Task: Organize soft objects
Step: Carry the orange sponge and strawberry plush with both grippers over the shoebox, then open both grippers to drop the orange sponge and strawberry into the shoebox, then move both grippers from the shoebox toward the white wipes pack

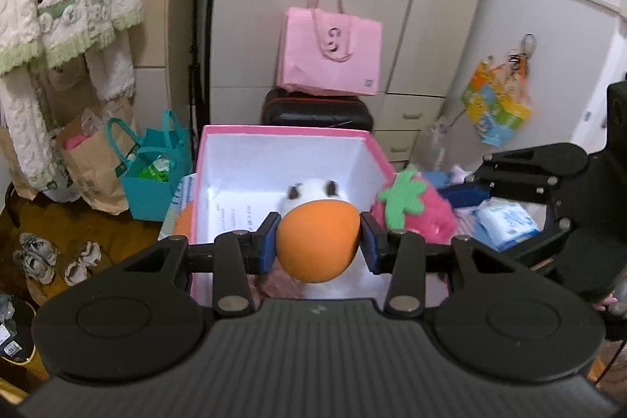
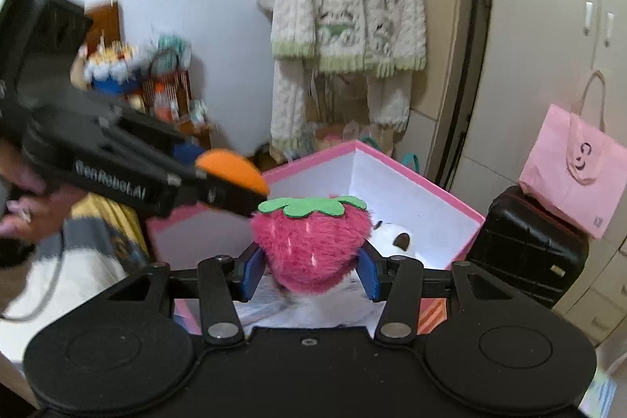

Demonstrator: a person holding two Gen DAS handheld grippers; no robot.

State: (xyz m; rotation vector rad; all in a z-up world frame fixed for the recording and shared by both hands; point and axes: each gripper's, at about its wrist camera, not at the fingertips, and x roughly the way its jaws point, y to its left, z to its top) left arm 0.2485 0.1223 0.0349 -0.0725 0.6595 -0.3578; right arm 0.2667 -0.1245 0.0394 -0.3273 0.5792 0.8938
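My left gripper (image 1: pixel 318 243) is shut on an orange soft ball (image 1: pixel 318 241), held over the near edge of a pink box with a white inside (image 1: pixel 250 159). A white plush with dark eyes (image 1: pixel 313 191) lies in the box behind the ball. My right gripper (image 2: pixel 310 263) is shut on a pink fuzzy strawberry with a green leaf top (image 2: pixel 311 241), just before the same box (image 2: pixel 411 190). The strawberry (image 1: pixel 411 204) shows right of the box in the left wrist view. The left gripper with the orange ball (image 2: pixel 231 169) crosses the right wrist view at the left, held by a hand (image 2: pixel 27 206).
A pink paper bag (image 1: pixel 331 53) rests on a black suitcase (image 1: pixel 317 112) behind the box, before cream cabinets. A teal bag (image 1: pixel 156 175) and a brown paper bag (image 1: pixel 94 175) stand left. Fluffy white clothes (image 1: pixel 58 6) hang at the left. Shoes (image 1: pixel 39 257) lie on the floor.
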